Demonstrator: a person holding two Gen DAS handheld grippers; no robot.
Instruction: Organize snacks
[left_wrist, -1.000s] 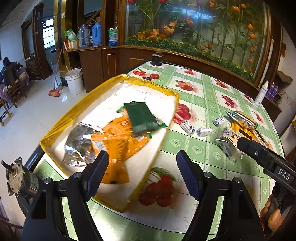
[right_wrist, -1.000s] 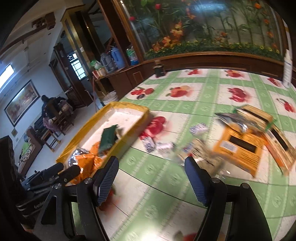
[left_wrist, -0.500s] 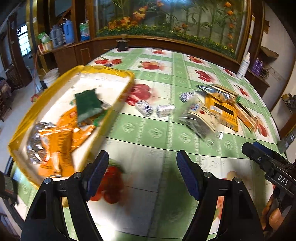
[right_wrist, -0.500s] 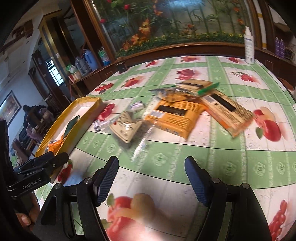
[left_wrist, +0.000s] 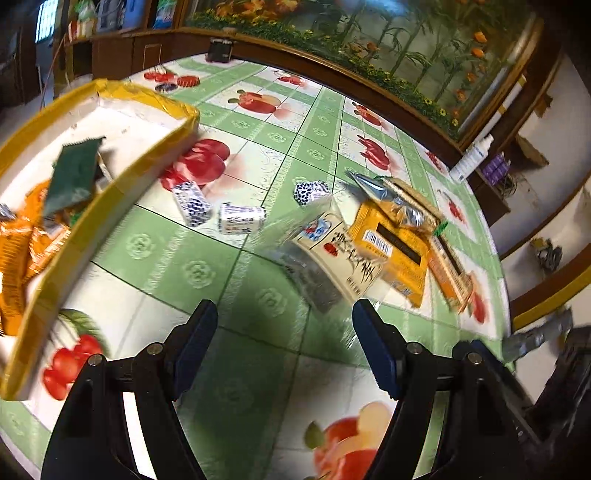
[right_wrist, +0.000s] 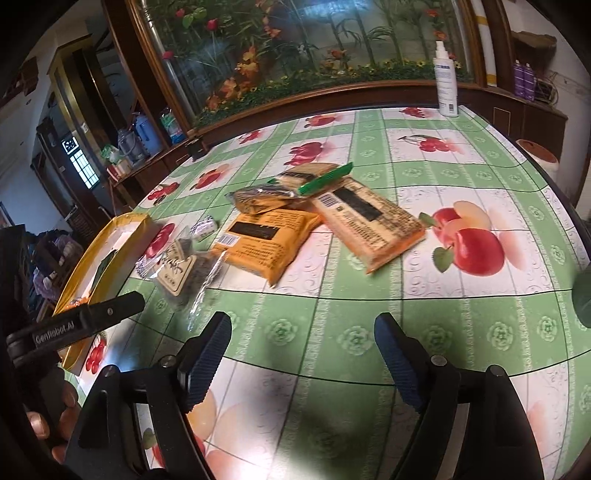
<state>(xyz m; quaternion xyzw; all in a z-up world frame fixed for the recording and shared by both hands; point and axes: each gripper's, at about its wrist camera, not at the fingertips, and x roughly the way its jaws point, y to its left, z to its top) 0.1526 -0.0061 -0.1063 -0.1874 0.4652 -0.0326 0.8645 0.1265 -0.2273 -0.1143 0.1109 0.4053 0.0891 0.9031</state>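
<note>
Snack packets, loose on the table (right_wrist: 480, 302) beside the yellow tray (left_wrist: 110, 218): large orange bag (right_wrist: 266, 236), likely light and crinkly, take by an edge; clear-wrapped tea pack (left_wrist: 332, 254), slippery film; small wrapped sweets (left_wrist: 242, 218), pinch across the middle. Left gripper (left_wrist: 284, 347) and right gripper (right_wrist: 303, 354) both spread wide, holding nothing.

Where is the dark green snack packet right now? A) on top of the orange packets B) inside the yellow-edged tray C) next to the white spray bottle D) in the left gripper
B: the dark green snack packet lies inside the yellow-edged tray, apart from both open grippers.
</note>
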